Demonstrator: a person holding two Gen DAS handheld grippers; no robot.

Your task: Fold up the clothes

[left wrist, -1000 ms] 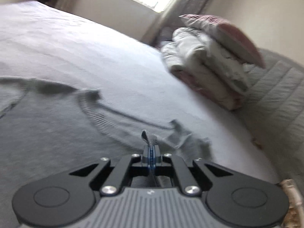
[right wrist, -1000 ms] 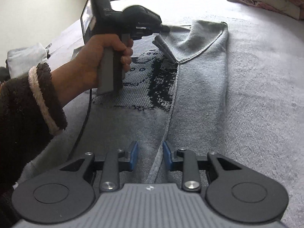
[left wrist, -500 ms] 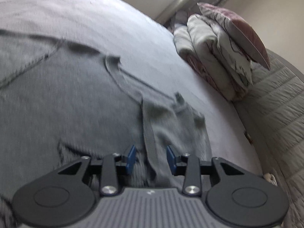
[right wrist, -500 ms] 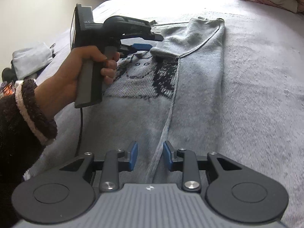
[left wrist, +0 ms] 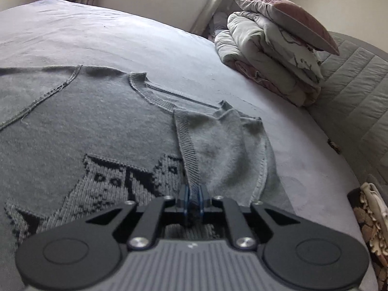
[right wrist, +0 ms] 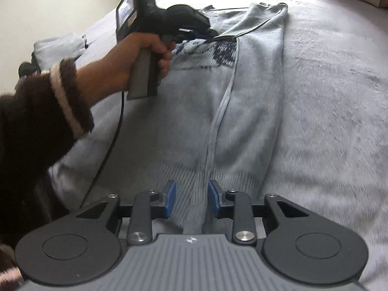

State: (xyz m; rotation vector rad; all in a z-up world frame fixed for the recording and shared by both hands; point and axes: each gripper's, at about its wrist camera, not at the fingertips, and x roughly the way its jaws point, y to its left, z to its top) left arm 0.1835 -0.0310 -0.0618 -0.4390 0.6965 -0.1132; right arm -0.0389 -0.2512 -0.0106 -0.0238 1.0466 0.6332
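Left wrist view: the grey sweater (left wrist: pixel 101 126) lay spread on the bed (left wrist: pixel 121 41), its cat pattern (left wrist: pixel 116 184) facing up, with the right sleeve (left wrist: pixel 225 150) folded in over the chest, its ribbed cuff (left wrist: pixel 188 155) running toward the camera. A second earlier the left gripper (left wrist: pixel 192 197) had been clamped on a small tip of cloth; half a second earlier its jaws had stood apart over the sleeve. Now they were closing, with the near end of the cuff already pinched between the blue pads (left wrist: pixel 185 197). That reads as a regrip, probably to pull the sleeve straighter along the body.

In the right wrist view the right gripper (right wrist: pixel 191 200) hovered over the sweater's hem end, jaws partly open around a raised fold line, holding nothing; it had shifted along the garment while its opening kept the same. Farther off, a hand (right wrist: pixel 135 60) in a dark fleecy sleeve (right wrist: pixel 46 106) held the left gripper at the sleeve. The sleeve fold looked nearly placed, with the body fold not yet done.

Folded bedding (left wrist: pixel 269 55) with a pillow (left wrist: pixel 291 19) on top sat at the bed's far right.
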